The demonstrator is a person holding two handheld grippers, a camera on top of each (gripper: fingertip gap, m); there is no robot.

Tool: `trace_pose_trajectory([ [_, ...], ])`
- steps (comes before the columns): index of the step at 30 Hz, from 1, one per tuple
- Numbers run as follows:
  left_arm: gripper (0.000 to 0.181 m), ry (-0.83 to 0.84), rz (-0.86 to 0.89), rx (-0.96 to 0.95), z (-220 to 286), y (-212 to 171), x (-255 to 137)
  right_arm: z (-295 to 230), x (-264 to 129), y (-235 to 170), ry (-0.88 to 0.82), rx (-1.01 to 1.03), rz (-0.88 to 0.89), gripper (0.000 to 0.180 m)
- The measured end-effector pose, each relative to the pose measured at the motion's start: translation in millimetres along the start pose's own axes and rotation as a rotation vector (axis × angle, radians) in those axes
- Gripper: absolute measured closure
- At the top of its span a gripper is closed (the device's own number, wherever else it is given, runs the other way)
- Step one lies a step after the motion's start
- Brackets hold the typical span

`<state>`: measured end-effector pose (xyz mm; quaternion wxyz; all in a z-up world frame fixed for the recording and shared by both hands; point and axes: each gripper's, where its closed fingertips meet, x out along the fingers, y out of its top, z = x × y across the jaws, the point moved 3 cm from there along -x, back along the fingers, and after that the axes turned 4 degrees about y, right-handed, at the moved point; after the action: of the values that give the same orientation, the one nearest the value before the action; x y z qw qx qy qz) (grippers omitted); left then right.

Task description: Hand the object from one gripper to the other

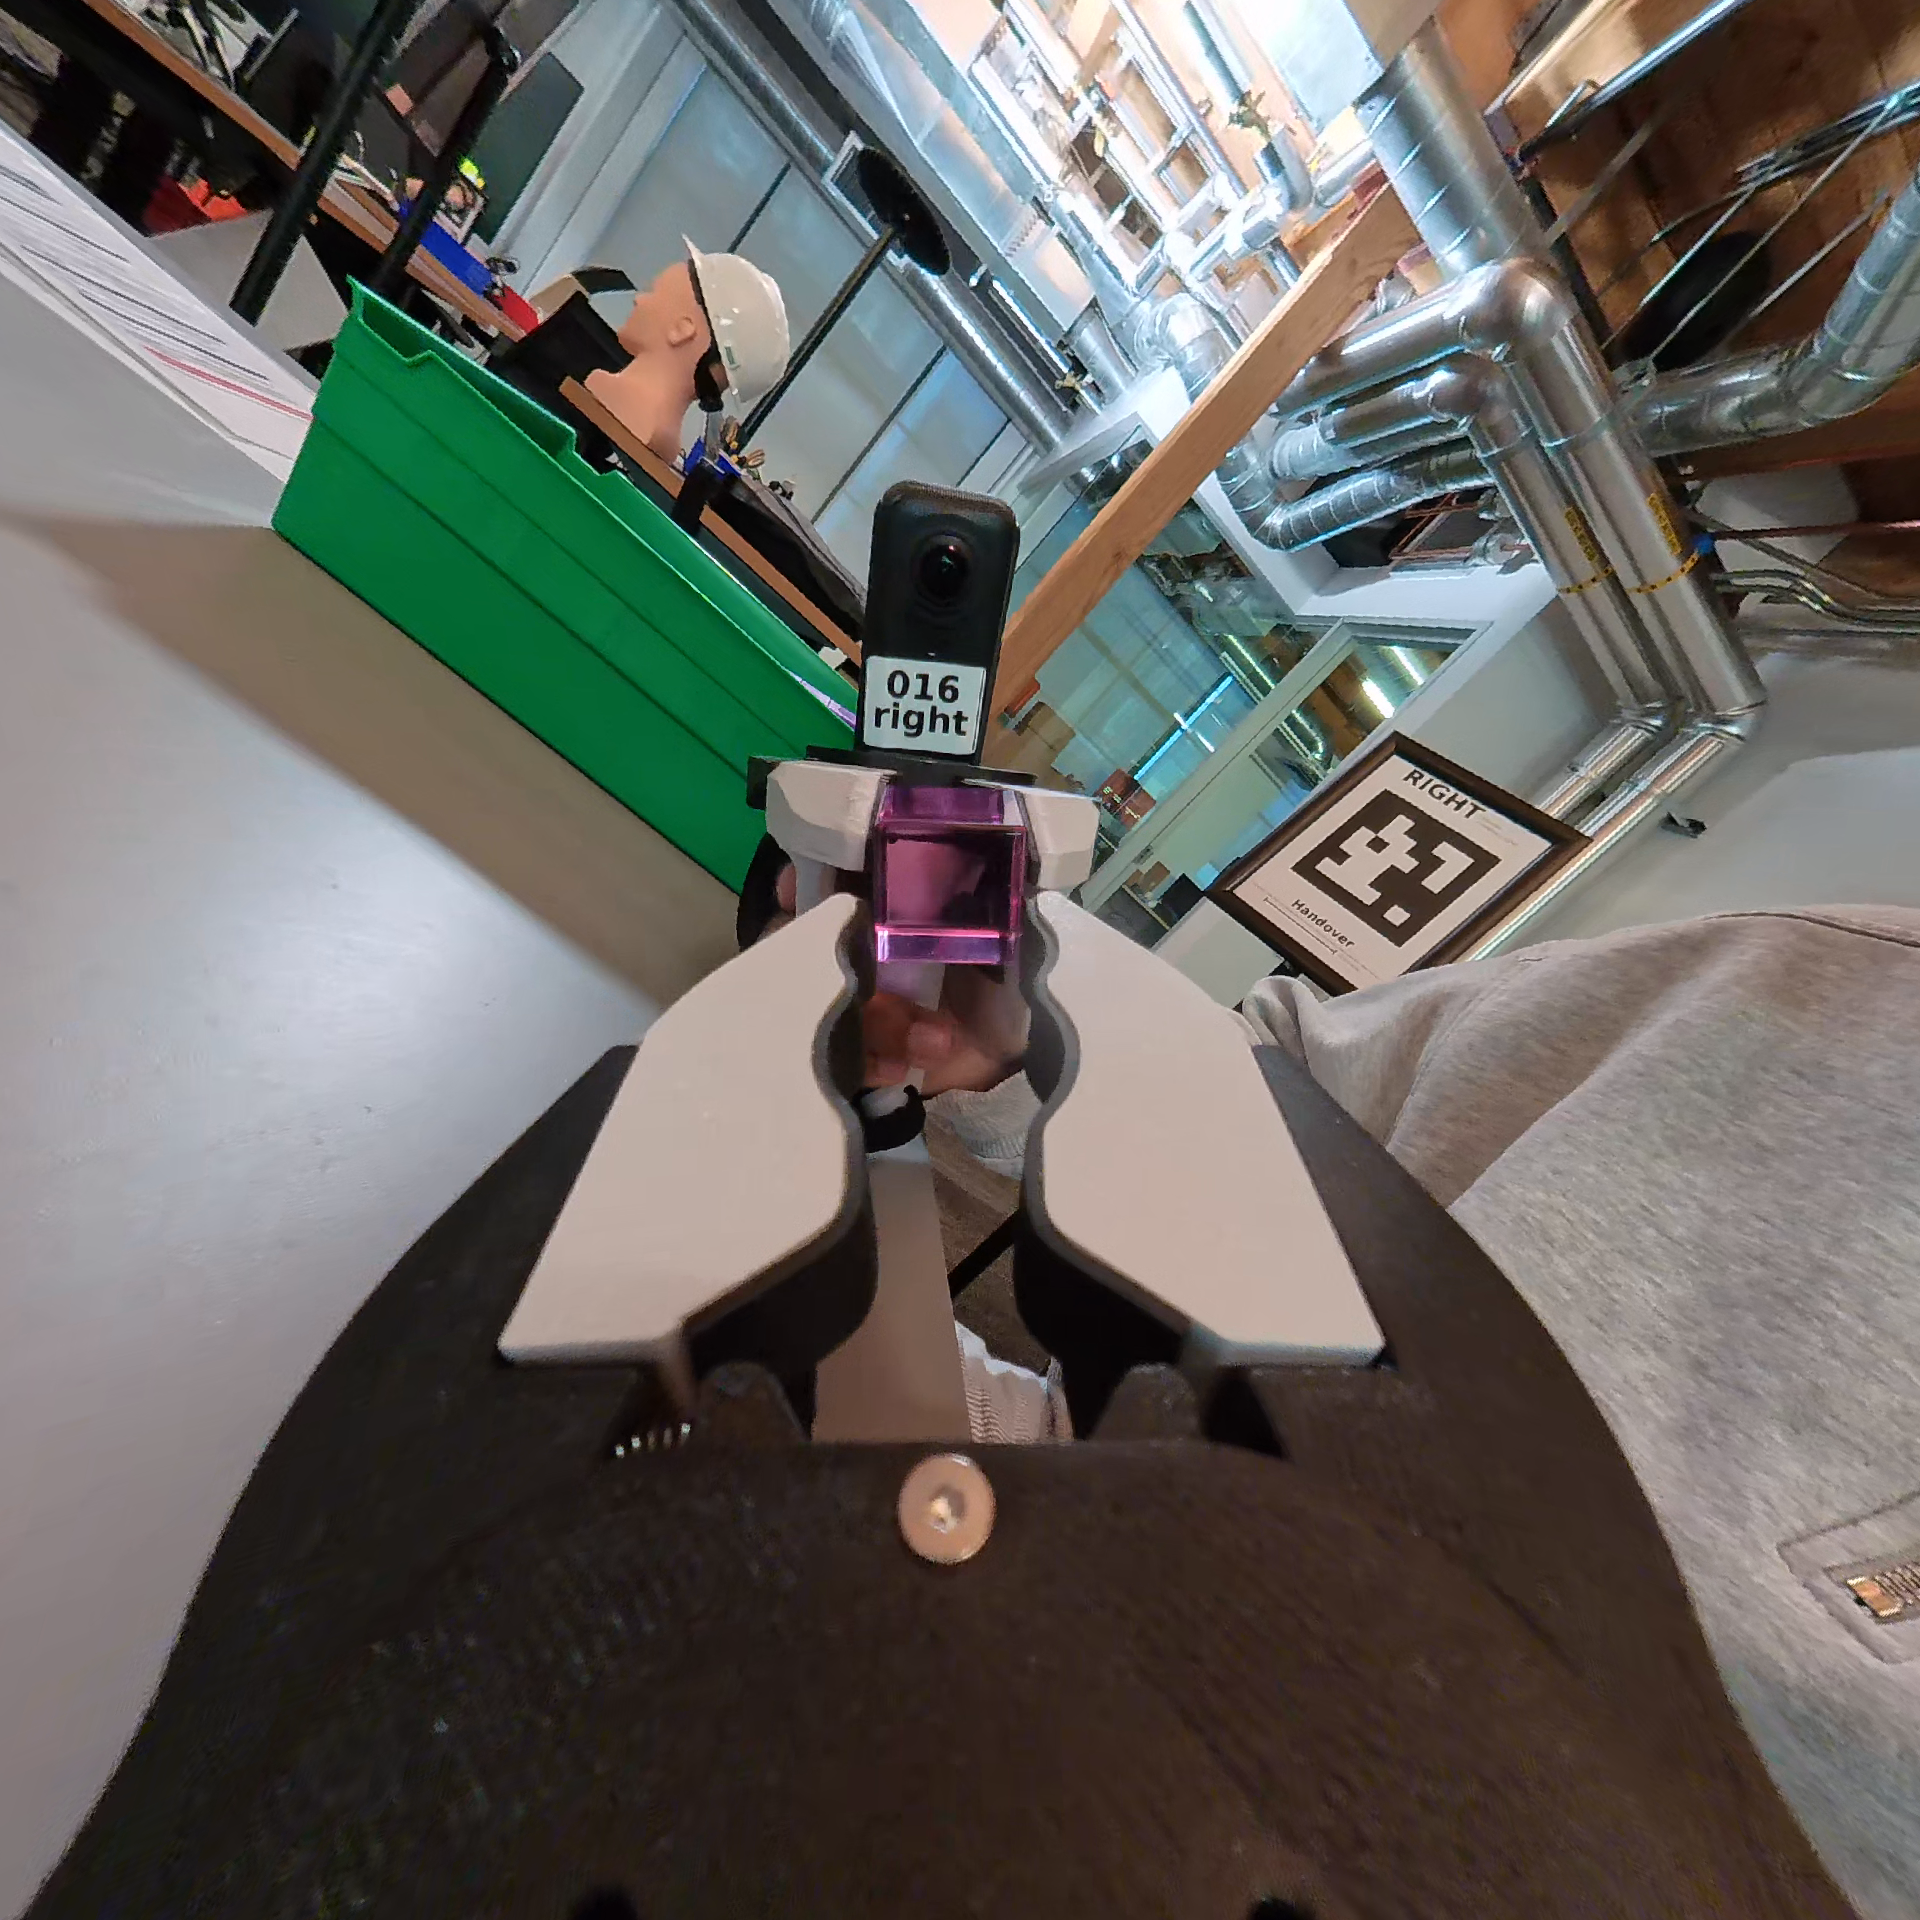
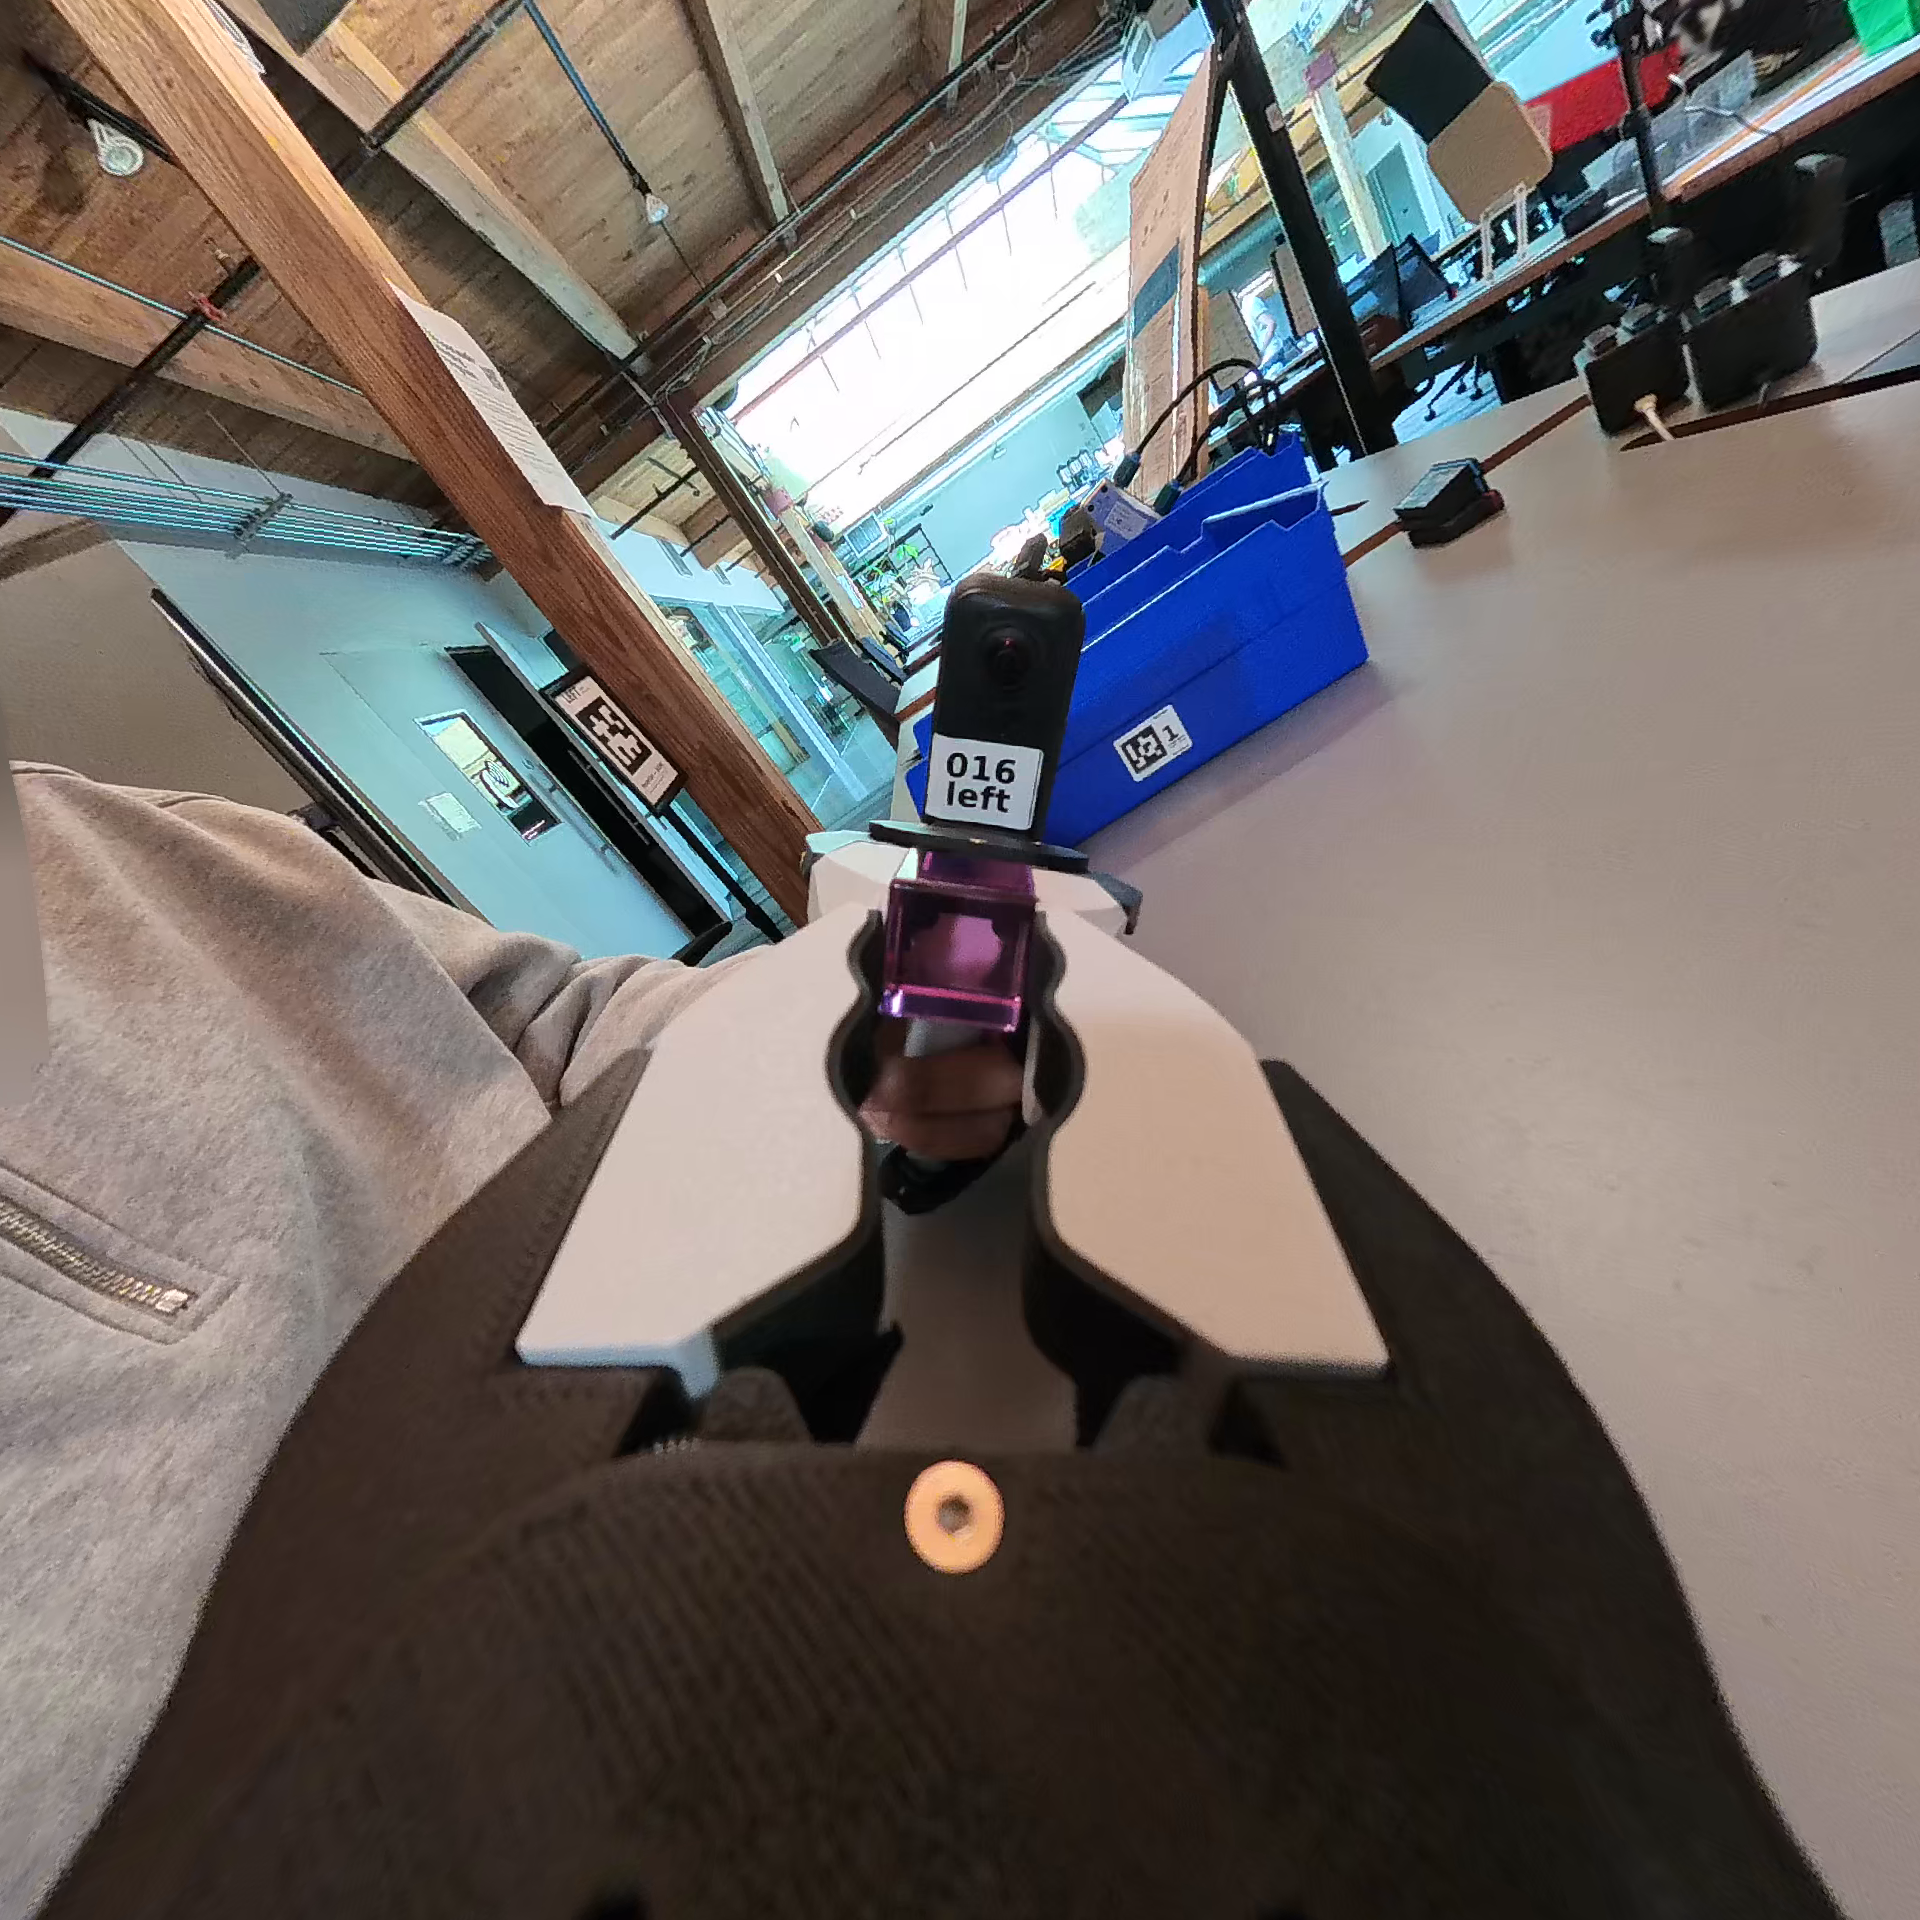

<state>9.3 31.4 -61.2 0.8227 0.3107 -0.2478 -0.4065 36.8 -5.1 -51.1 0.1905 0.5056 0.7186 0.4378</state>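
A clear purple cube (image 1: 948, 883) is held in the air between the two grippers, which face each other tip to tip. In the left wrist view my left gripper (image 1: 945, 930) is closed around the near part of the cube. The right gripper (image 1: 940, 826), with its black camera above, grips the far part. In the right wrist view my right gripper (image 2: 956, 971) is shut on the cube (image 2: 958, 951), and the left gripper (image 2: 966, 873) holds its far end. A hand shows below each far gripper.
A green bin (image 1: 540, 582) stands on the pale table (image 1: 208, 935) to the left. A blue bin (image 2: 1195, 665) and a small black device (image 2: 1449, 504) sit on the table (image 2: 1558, 935). A grey sleeve (image 1: 1610, 1247) is close by. A framed marker sign (image 1: 1392, 862) stands behind. The tips of both grippers are at nearly the same place.
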Motion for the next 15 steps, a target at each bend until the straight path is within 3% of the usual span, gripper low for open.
trace_pose_trajectory([
  [3,0.154,-0.006,0.001,-0.001,1,1,0,0,0,1,0.0,-0.021,0.015,0.15],
  [7,0.154,-0.003,0.02,-0.034,-3,3,-3,3,-7,13,-0.026,-0.108,0.111,0.119],
  [9,0.154,-0.004,0.025,-0.081,-6,4,-5,3,-12,20,-0.055,-0.207,0.135,0.114],
  [15,0.154,-0.037,0.011,-0.263,-14,1,-7,0,-12,9,-0.165,-0.728,-0.096,0.128],
])
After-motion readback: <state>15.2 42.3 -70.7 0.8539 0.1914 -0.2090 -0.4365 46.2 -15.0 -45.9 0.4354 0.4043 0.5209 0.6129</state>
